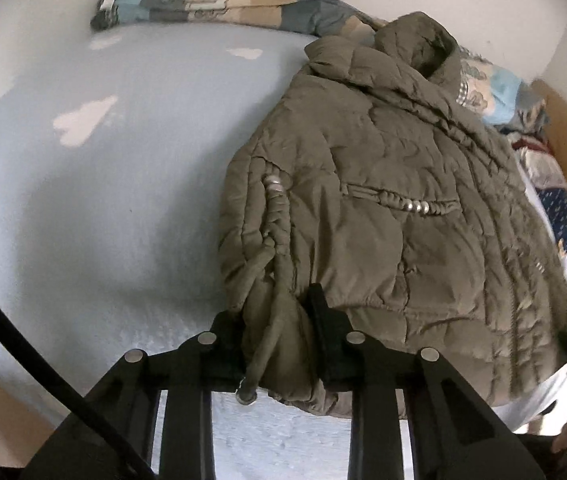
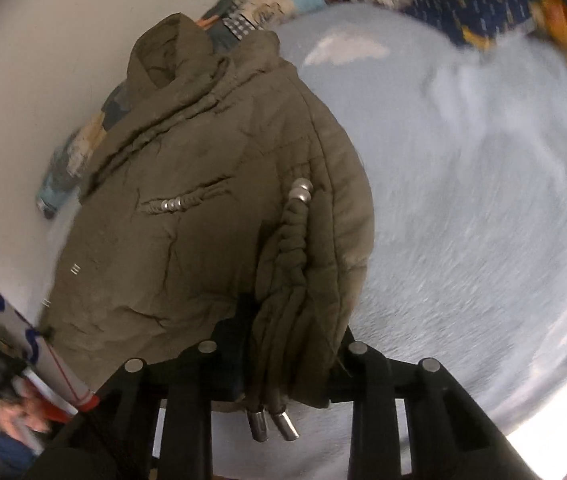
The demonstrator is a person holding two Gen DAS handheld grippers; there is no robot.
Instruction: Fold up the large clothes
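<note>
**Both claws clamped on the jacket's hem, ready for the fold**

The jacket point(image 1: 383, 200) lies flat on the bed point(image 1: 103, 200), an olive quilted one with its hood point(image 1: 415, 44) at the far end against the wall and its hem toward the camera. A patterned blanket point(image 1: 211, 0) is bunched along the wall behind it, and more bedding point(image 2: 483, 4) sits off to one side.

The left claw point(image 1: 275, 344) is narrow and pinched on one bottom corner of the jacket, with puffy cloth bulging between the jaws and a drawcord point(image 1: 261, 344) hanging down through them. The right claw point(image 2: 291, 360) is likewise narrow and gripping the other bottom corner, with gathered cloth and two metal-tipped cord ends point(image 2: 275, 424) dangling just below the jaws. In each wrist view the cloth fills the gap, so both grips look firm rather than shallow.

This looks like the start of a lengthwise fold: both hem corners are taken, and nothing is lifted yet. The next move probably calls for raising both corners together, keeping them level and apart so the hem stays taut, then carrying them up toward the hood and laying them down square. The padding is thick and springy, so it may slip or puff back open, and the loose cords could get trapped inside the fold.
</note>
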